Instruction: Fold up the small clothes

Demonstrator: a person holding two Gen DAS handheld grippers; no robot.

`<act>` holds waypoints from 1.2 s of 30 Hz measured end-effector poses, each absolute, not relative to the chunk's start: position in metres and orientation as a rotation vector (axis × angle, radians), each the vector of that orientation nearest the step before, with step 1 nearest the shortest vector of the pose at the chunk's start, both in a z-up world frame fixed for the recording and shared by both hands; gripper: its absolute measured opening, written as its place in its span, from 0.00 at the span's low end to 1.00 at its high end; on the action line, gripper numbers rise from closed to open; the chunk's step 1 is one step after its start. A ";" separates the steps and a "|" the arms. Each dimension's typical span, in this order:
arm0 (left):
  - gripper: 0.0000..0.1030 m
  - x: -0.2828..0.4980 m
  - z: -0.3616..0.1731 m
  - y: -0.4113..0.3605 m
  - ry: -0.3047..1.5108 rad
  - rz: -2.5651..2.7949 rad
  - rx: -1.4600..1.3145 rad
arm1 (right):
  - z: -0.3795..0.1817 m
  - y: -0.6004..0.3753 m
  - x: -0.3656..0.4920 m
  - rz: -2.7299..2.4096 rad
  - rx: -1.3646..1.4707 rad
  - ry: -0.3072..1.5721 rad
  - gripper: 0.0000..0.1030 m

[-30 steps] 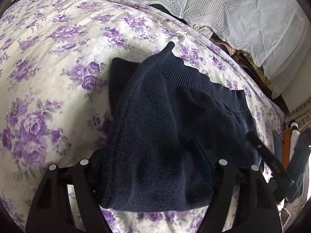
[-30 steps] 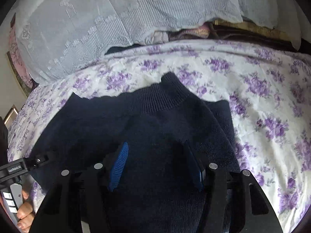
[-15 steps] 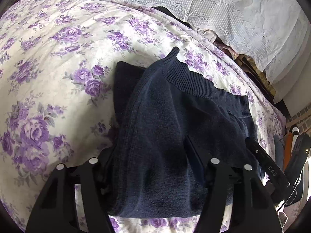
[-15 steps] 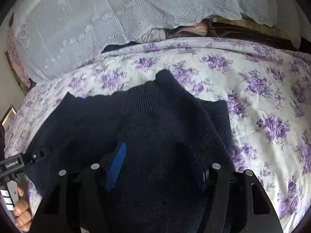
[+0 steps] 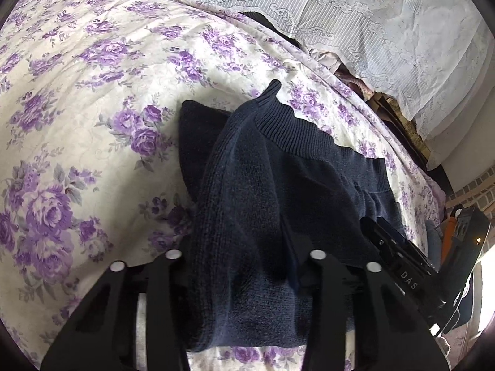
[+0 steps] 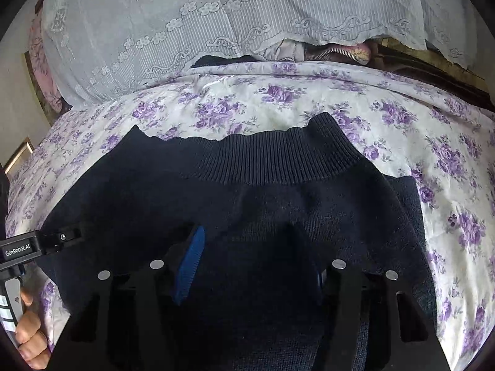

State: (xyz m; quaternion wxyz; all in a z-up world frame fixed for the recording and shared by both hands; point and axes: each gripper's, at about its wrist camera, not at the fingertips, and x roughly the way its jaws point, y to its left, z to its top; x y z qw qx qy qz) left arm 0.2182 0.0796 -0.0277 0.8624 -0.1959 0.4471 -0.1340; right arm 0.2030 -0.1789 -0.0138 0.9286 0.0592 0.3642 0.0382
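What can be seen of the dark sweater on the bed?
The sweater is navy knit with a ribbed band along its far edge. It lies folded over in layers on the floral bedspread. The left gripper and the right gripper both stand open over its near part, fingers spread against the fabric.

We see a matt navy knit garment, woolly with a ribbed band, on smooth floral cotton-like bedspread; our gripper fingers look like matt black plastic with shiny metal screw heads, one pad ridged blue rubber; sheer white lace cloth behind
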 end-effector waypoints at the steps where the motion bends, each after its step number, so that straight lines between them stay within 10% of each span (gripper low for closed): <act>1: 0.31 0.217 -0.026 0.079 0.932 -0.280 -0.408 | -0.012 -0.183 0.200 0.087 0.144 0.725 0.56; 9: 0.25 0.211 -0.015 0.081 0.894 -0.297 -0.423 | -0.015 -0.182 0.199 0.053 0.079 0.773 0.74; 23: 0.30 0.211 -0.027 0.084 0.952 -0.286 -0.457 | -0.015 -0.189 0.195 0.087 0.122 0.748 0.74; 28: 0.35 0.205 -0.028 0.086 0.949 -0.278 -0.454 | 0.001 -0.216 0.171 0.136 0.313 0.596 0.62; 33: 0.40 0.208 -0.037 0.095 0.968 -0.305 -0.530 | 0.000 -0.202 0.177 0.191 0.269 0.638 0.19; 36: 0.31 0.205 -0.031 0.090 0.948 -0.297 -0.489 | -0.018 -0.185 0.195 0.191 0.176 0.776 0.19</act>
